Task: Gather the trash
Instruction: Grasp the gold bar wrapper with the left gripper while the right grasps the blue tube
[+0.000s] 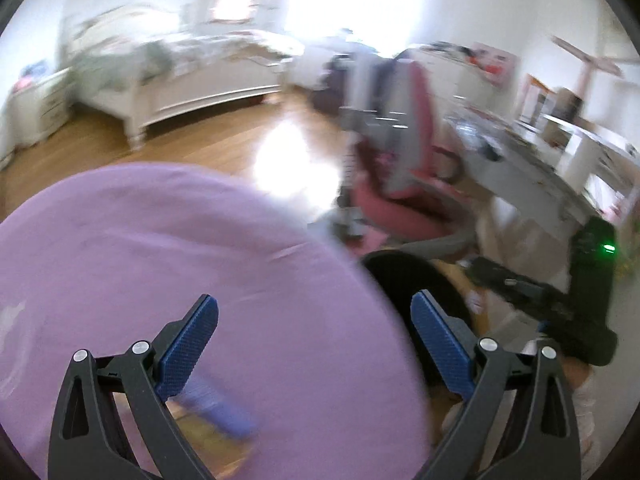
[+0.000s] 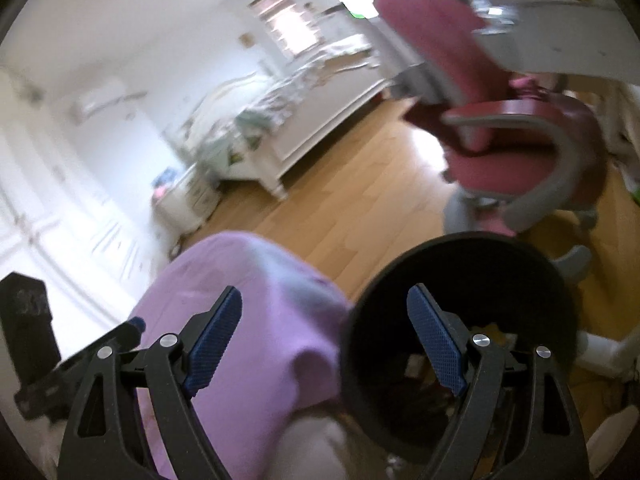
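Note:
A round black trash bin (image 2: 472,242) stands on the wood floor, with dark scraps lying at its bottom. My right gripper (image 2: 326,340) hovers open over the bin's near rim, its right finger above the bin's mouth, nothing between the blue pads. My left gripper (image 1: 316,340) is open too, with nothing between its pads. It is above a large purple fabric shape (image 1: 180,260), with the bin (image 1: 404,268) just to its right. The right gripper (image 1: 484,272) shows at the right of the left wrist view. The left gripper (image 2: 132,326) shows at the lower left of the right wrist view. Both views are motion-blurred.
A pink and grey desk chair (image 2: 520,152) stands just beyond the bin, beside a white desk (image 1: 540,168) with clutter on it. A white bed (image 1: 192,80) and a small nightstand (image 2: 188,196) lie across the wood floor (image 2: 340,200). The purple fabric (image 2: 248,340) crowds the bin's left side.

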Tool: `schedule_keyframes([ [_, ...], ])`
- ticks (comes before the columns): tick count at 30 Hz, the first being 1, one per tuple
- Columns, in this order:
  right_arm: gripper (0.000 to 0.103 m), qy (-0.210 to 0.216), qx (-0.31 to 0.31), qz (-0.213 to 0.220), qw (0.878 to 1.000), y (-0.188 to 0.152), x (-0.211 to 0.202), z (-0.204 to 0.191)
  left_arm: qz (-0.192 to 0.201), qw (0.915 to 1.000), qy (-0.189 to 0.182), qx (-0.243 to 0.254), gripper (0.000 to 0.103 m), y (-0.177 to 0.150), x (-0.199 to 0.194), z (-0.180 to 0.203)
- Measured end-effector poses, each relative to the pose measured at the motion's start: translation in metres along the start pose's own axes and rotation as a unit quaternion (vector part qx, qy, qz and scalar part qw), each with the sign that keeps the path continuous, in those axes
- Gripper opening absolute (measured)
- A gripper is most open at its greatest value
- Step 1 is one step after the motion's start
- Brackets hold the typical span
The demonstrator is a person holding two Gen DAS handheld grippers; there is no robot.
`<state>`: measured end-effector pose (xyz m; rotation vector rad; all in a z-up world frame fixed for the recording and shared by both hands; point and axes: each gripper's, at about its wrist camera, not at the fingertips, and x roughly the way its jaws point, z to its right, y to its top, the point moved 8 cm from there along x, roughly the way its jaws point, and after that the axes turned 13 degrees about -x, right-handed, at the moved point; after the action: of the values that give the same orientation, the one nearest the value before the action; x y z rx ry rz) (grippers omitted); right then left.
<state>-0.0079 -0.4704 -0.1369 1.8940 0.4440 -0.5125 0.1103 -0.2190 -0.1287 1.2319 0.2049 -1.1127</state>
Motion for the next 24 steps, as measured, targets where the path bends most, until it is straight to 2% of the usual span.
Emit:
schedule_keyframes([
  [1,0.083,0.011,-0.019,-0.008,1.000,-0.002,0.005,-0.017,0.001,0.9998,0.011,-0.014,0.095,0.000,-0.004,-0.014],
  [3,0.073,0.023,-0.047,-0.021,0.998,-0.006,0.011,-0.039,-0.008,0.9983,0.016,-0.056,0.093,-0.009,-0.015,-0.047],
  [4,0.070,0.029,-0.064,-0.031,0.997,-0.010,0.016,-0.053,-0.016,0.9969,0.025,-0.073,0.082,-0.015,-0.018,-0.061],
  [6,0.068,0.041,-0.098,-0.047,0.993,-0.018,0.025,-0.081,-0.034,0.9942,0.044,-0.092,0.065,-0.026,-0.018,-0.078],
  [11,0.068,0.072,-0.137,-0.069,0.985,-0.035,0.037,-0.129,-0.060,0.9892,0.055,-0.122,0.061,-0.040,-0.005,-0.096],
  [14,0.068,0.076,-0.165,-0.084,0.980,-0.047,0.040,-0.150,-0.051,0.9905,0.064,-0.110,0.061,-0.037,0.000,-0.093],
  [17,0.066,0.076,-0.183,-0.095,0.976,-0.055,0.041,-0.162,-0.039,0.9909,0.104,-0.075,0.043,-0.039,0.001,-0.091],
  [19,0.065,0.075,-0.192,-0.101,0.973,-0.059,0.043,-0.169,-0.040,0.9903,0.109,-0.076,0.025,-0.040,-0.003,-0.097],
  [20,0.065,0.074,-0.195,-0.102,0.973,-0.060,0.043,-0.171,-0.043,0.9903,0.104,-0.081,0.021,-0.039,-0.005,-0.103],
  [21,0.065,0.075,-0.197,-0.105,0.972,-0.061,0.044,-0.174,-0.047,0.9899,0.103,-0.086,0.009,-0.038,-0.007,-0.110],
  [22,0.065,0.077,-0.198,-0.107,0.971,-0.061,0.044,-0.175,-0.048,0.9898,0.099,-0.090,0.005,-0.039,-0.007,-0.115],
  [24,0.065,0.082,-0.204,-0.111,0.969,-0.060,0.049,-0.182,-0.048,0.9903,0.096,-0.089,0.005,-0.038,-0.013,-0.125],
])
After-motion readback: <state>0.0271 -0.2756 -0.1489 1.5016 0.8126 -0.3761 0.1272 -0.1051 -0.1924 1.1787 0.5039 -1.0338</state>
